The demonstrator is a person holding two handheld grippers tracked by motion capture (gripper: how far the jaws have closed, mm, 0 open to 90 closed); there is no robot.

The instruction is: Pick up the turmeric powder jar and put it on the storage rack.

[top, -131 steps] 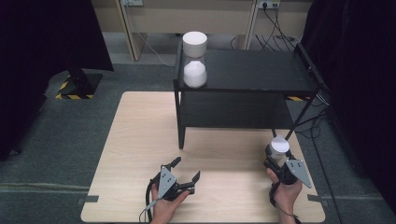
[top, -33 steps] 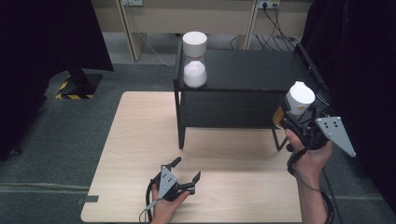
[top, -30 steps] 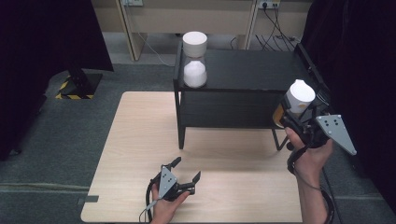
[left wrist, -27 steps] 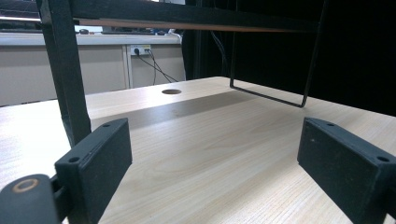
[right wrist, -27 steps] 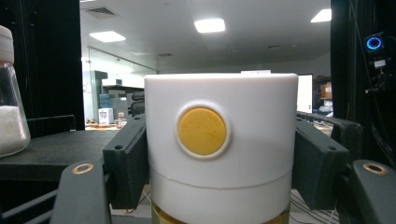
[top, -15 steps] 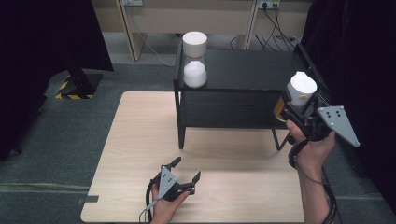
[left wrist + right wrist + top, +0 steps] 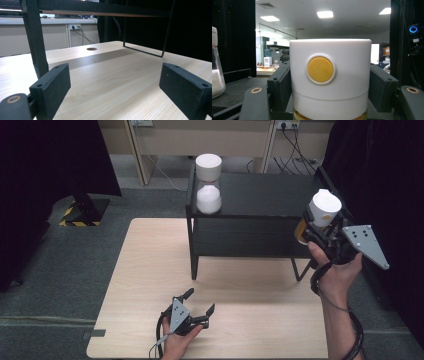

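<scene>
My right gripper (image 7: 316, 227) is shut on a jar with a white lid (image 7: 324, 208) and yellow contents, held in the air at the right end of the black shelf (image 7: 260, 195). In the right gripper view the jar's white lid (image 7: 330, 75), with a round yellow button, sits clamped between both pads. A glass jar of white powder (image 7: 208, 185) with a white lid stands on the shelf's top at its left end and appears at the left edge as the powder jar (image 7: 217, 72). My left gripper (image 7: 199, 302) rests open on the wooden table (image 7: 145, 265), its pads (image 7: 53, 85) wide apart with nothing between.
The black shelf stands on the far half of the table; its thick leg (image 7: 35, 40) and thin wire foot (image 7: 145, 51) rise ahead of the left gripper. A cable hole (image 7: 91, 49) is in the tabletop. Dark curtains hang on both sides, grey carpet lies around.
The right hand has lifted the yellow jar from the table's near right up to the height of the shelf top, still rising slightly. The left gripper has stayed in place.
</scene>
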